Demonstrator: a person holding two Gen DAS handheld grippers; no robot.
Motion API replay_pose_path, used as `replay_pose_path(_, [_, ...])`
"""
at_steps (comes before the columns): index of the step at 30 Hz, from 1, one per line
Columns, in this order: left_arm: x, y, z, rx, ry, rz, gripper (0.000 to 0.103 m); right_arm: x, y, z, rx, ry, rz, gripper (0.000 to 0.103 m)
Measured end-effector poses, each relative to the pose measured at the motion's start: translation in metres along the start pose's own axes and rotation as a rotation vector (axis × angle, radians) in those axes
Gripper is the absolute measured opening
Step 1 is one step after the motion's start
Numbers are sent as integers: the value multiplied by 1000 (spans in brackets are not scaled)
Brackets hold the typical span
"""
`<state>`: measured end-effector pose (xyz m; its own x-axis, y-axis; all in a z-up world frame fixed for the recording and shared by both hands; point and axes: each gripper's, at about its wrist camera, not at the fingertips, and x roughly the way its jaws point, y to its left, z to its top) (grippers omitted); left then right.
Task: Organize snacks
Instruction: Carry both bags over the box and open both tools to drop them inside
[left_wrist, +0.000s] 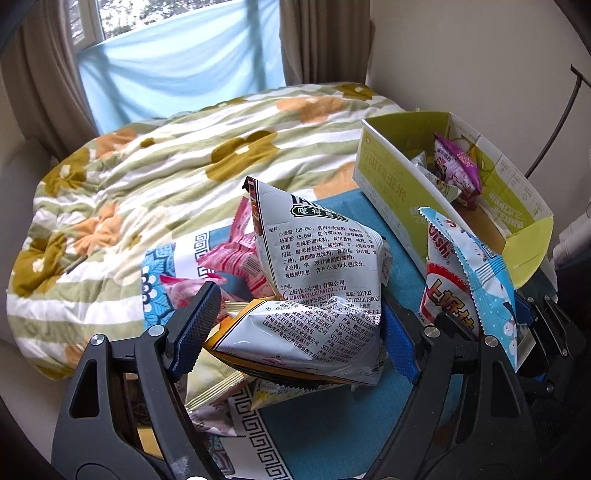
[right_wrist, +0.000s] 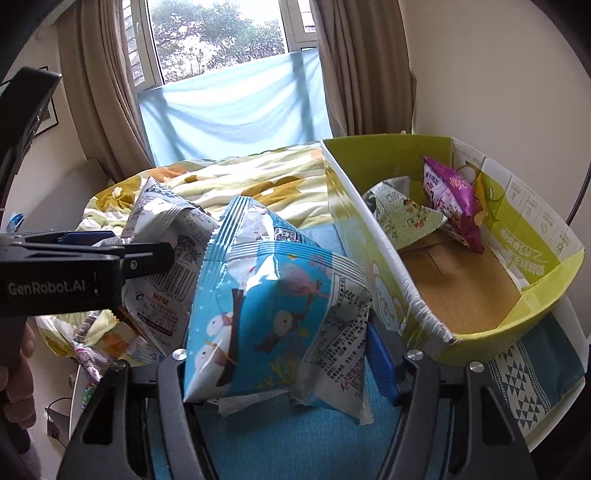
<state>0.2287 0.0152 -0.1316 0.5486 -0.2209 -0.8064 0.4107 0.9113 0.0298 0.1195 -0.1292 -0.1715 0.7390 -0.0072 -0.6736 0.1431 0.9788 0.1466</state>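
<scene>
Snacks are gripped on both sides here. The left tongs (left_wrist: 295, 332) are clenched on a white snack bag (left_wrist: 317, 280) printed with black text, its blue pads pressing the puffed pack from either side so that it stands clear of the loose packets beneath. Those packets, a pink bag (left_wrist: 236, 254) and a pale yellow bag (left_wrist: 210, 380) among them, lie in a heap on the blue cloth (left_wrist: 332, 417) that covers the tabletop. The right tongs (right_wrist: 275, 362) are clenched on a blue snack bag (right_wrist: 273, 302) with snowmen on it, held up just in front of the near wall of the green cardboard box (right_wrist: 369, 258); no earlier view is there to show their closing, only the grip itself. In the left wrist view this same blue bag rises at the right edge, beside the box. The box sits open-topped at the right of the tabletop, and inside it, toward the far end, a purple snack bag (right_wrist: 454, 199) leans against the wall with a pale green packet (right_wrist: 402, 214) next to it; the brown bottom nearer the camera is bare. Behind the tabletop lies a flowered quilt (left_wrist: 147, 177) on a bed, under a window with a light blue sheet (right_wrist: 236, 107) and brown curtains. A person's hand (right_wrist: 16, 376) shows at the left edge of the right wrist view.
</scene>
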Motion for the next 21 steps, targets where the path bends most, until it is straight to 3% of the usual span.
replay_pose_path(11, [-86, -17, 18, -14, -150, 9, 80, -86, -10, 47, 33, -82, 69, 62])
replay_pose_path(16, [-88, -48, 34, -27, -170, -8, 80, -107, -47, 71, 48, -117, 82, 62])
replay_pose_path(21, [-62, -100, 60, -50, -141, -57, 80, -108, -109, 93, 84, -109, 56, 62])
